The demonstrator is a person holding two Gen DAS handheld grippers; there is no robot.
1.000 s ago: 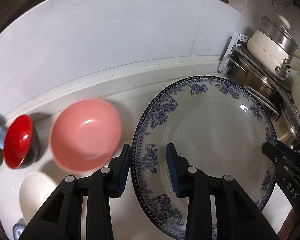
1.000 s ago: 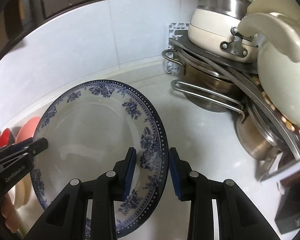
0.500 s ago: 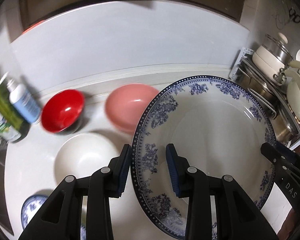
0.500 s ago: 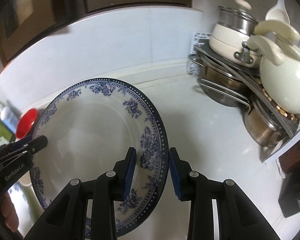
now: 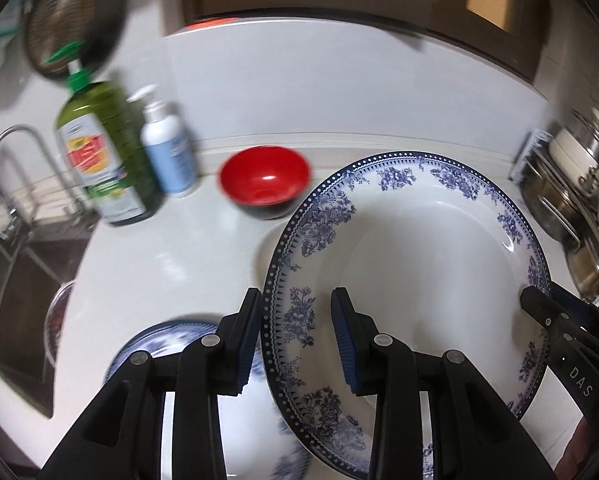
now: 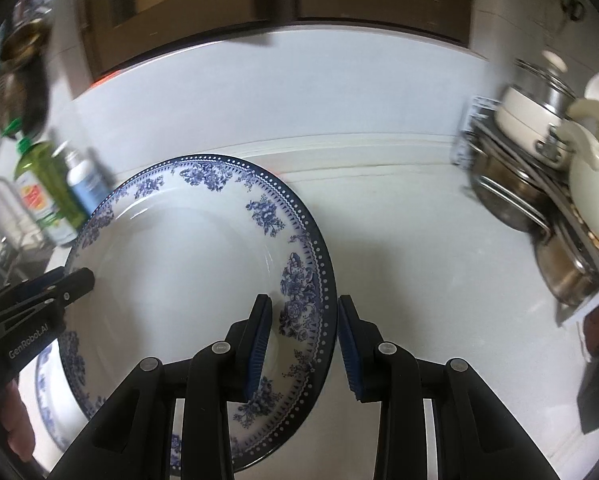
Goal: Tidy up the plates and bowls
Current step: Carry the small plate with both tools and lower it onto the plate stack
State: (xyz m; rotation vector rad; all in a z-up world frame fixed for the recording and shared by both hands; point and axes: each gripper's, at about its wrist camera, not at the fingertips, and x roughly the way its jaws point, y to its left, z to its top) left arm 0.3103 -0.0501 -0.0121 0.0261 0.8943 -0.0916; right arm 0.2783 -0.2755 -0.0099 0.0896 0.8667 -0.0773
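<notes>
Since the earlier frame, both views have swung left: the pink bowl has gone from sight, and the green bottle [image 5: 103, 156], white bottle [image 5: 167, 148] and sink [image 5: 15, 280] have come in. My left tongs [image 5: 295, 340] pinch the near-left rim of the blue-patterned plate [image 5: 419, 264]; my right tongs [image 6: 303, 340] pinch its opposite rim, one pad above and one below. I hold the plate tilted above the desk [image 6: 419, 240]. Red bowl [image 5: 265, 180] stands on the desk behind it, near the bottles. A second blue plate [image 5: 167, 340], blurred, lies below my left tongs. Pots [image 6: 539, 168] are stacked at right.
</notes>
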